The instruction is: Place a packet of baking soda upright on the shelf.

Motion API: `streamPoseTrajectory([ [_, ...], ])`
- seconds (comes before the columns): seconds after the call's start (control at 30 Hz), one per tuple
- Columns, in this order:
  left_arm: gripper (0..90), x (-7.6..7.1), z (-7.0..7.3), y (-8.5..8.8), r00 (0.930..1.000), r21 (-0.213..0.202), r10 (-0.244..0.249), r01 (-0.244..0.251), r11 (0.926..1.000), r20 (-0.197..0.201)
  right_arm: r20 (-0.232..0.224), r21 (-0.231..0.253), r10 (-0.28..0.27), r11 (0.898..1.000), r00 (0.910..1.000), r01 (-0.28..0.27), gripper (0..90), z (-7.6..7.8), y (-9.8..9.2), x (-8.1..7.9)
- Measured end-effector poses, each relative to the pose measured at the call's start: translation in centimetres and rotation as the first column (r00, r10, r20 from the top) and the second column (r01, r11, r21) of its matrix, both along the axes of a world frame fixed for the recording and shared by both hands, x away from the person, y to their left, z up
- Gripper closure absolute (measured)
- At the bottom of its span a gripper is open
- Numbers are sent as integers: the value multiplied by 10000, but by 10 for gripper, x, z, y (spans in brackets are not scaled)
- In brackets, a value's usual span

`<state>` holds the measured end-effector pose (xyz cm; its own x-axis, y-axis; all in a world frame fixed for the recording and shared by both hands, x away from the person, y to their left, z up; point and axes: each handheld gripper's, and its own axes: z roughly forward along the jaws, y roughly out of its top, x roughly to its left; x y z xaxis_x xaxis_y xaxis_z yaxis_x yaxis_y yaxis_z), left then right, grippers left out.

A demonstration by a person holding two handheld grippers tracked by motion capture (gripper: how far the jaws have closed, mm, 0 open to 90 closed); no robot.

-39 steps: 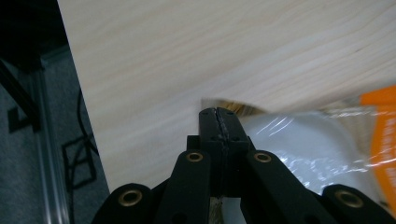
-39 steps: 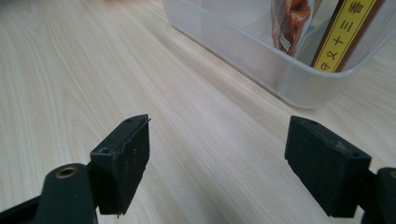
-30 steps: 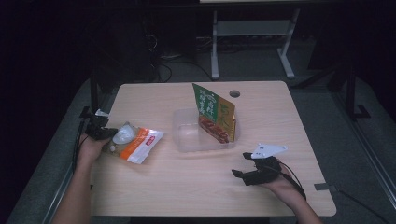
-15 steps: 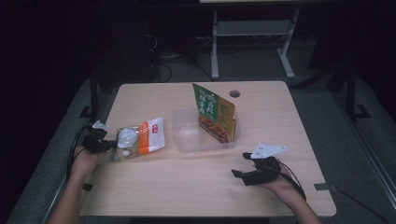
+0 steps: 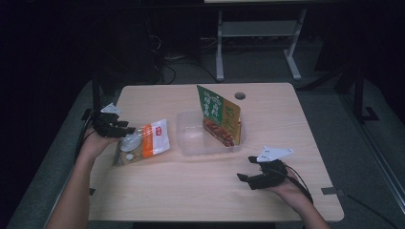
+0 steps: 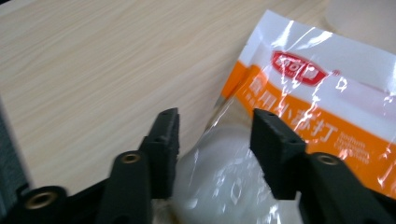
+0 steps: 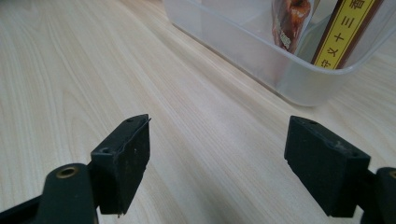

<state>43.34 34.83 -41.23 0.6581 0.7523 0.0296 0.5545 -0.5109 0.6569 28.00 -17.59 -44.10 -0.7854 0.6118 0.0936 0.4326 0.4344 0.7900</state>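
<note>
My left claw (image 6: pixel 212 140) has just sprung apart off the orange-and-white snack pouch (image 5: pixel 143 142), which a second ago I had pinched; now the clear end of the bag sits loose between my jaws, lying flat on the table (image 5: pixel 200 191) just ahead of me and short of the clear plastic tub (image 5: pixel 191 140). That looks like a release to re-grip, so the pouch isn't in the tub yet. My right claw (image 5: pixel 249 177) waits wide apart and empty, the tub just beyond it.
</note>
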Motion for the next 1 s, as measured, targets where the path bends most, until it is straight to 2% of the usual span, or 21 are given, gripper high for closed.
streamPoseTrajectory([
  [0.07, 416, 5, -6, -5, 9997, 83, -229, 230, 9997, -59, -1, 4, 26, 10000, 10000, -26, 222, 0, -1, 0],
  [0.13, 388, 8, -13, -9, 9989, 73, -355, 357, 9993, -301, 18, 4, 69, 10000, 10000, -69, 223, 0, -1, 0],
  [0.23, 373, 11, -24, -14, 9963, 500, -575, 607, 9969, -639, 4, 0, 113, 9999, 9999, -113, 223, 0, -1, 0],
  [0.33, 358, 12, -30, -13, 9968, 110, -496, 504, 9987, -633, -1, -23, 148, 9999, 9999, -148, 223, 0, -1, 1],
  [0.43, 381, 12, -35, -12, 9953, 176, -544, 560, 9983, -803, -15, -15, 150, 9999, 9999, -150, 223, 0, -1, 0],
  [0.47, 396, 12, -37, -13, 9945, 138, -587, 601, 9981, -872, -6, -41, 144, 9999, 9999, -144, 223, 0, 0, 0],
  [0.5, 425, 13, -37, -12, 9927, 266, -745, 773, 9966, -953, -1, -48, 145, 9999, 9999, -145, 223, 0, 0, 0],
  [0.53, 465, 12, -38, -12, 9907, 103, -832, 848, 9963, -1077, 0, -49, 137, 9999, 9999, -137, 223, 0, 0, 0],
  [0.6, 522, 12, -40, -12, 9912, 39, -799, 808, 9967, -1054, 10, -45, 125, 9999, 9999, -125, 223, 0, 0, 0],
  [0.7, 580, 11, -39, -12, 9920, 190, -728, 752, 9970, -1034, 2, -53, 107, 9999, 9999, -107, 223, 0, 0, 0],
  [0.8, 698, 11, -39, -12, 9921, 325, -728, 765, 9965, -1018, -14, -60, 98, 9999, 10000, -98, 223, 0, 0, -1],
  [0.9, 829, 11, -39, -11, 9905, 339, -707, 752, 9966, -1181, -16, -56, 99, 9999, 9999, -99, 223, 0, 0, -1],
  [0.97, 884, 9, -39, -10, 9927, 355, -655, 694, 9970, -1012, -28, -51, 81, 10000, 10000, -82, 223, 0, -1, -1],
  [1.0, 891, 7, -40, -11, 9943, 153, -505, 521, 9985, -940, 1, -50, 90, 9999, 10000, -90, 223, 0, -1, 0],
])
